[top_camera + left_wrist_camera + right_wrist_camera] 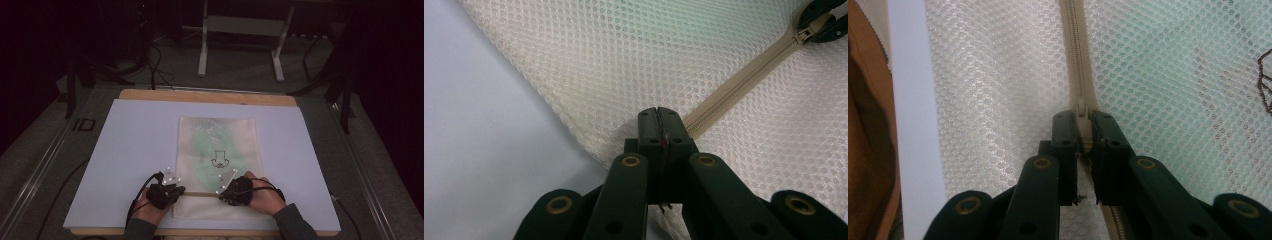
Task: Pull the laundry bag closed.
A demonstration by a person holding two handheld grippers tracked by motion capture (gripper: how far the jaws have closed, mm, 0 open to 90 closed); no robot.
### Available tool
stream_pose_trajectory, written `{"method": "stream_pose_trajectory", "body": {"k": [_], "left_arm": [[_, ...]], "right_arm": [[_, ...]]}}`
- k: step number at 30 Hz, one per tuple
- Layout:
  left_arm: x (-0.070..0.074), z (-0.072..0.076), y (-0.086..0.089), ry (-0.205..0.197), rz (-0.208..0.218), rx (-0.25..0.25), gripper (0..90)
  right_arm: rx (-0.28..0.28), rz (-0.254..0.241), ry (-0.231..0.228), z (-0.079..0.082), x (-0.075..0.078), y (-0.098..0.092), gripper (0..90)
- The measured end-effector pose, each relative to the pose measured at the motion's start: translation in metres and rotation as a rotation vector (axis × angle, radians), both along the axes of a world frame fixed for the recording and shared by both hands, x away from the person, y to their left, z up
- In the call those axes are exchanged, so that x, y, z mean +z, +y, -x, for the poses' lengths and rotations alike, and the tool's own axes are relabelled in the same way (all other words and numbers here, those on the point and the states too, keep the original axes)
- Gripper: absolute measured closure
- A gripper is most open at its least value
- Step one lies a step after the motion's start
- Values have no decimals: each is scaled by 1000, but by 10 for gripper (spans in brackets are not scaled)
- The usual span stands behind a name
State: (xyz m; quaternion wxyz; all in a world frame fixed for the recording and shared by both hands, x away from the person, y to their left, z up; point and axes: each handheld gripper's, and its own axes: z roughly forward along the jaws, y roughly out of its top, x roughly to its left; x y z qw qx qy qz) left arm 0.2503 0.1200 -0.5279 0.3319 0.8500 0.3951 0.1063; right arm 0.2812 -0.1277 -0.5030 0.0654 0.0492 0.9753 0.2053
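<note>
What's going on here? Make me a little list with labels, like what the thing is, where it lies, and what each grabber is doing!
thing: a flat mesh bag with a beige zipper across its near end
inside: something green shows through the mesh
where: flat on a pale sheet that covers a wooden table
left gripper: jaws shut on the bag at the zipper's end
right gripper: jaws shut on the zipper pull
hands: side by side at the bag's near end
</note>
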Motion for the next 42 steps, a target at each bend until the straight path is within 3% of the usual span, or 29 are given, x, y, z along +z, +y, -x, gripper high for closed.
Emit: {"method": "stream_pose_trajectory", "body": {"k": [35, 42], "left_arm": [[0, 0, 1, 4, 8, 9, 893], [0, 0, 1, 4, 9, 10, 893]], "right_arm": [[-15, 5, 7, 0, 1, -14, 823], [-28, 4, 6, 0, 1, -24, 823]]}}
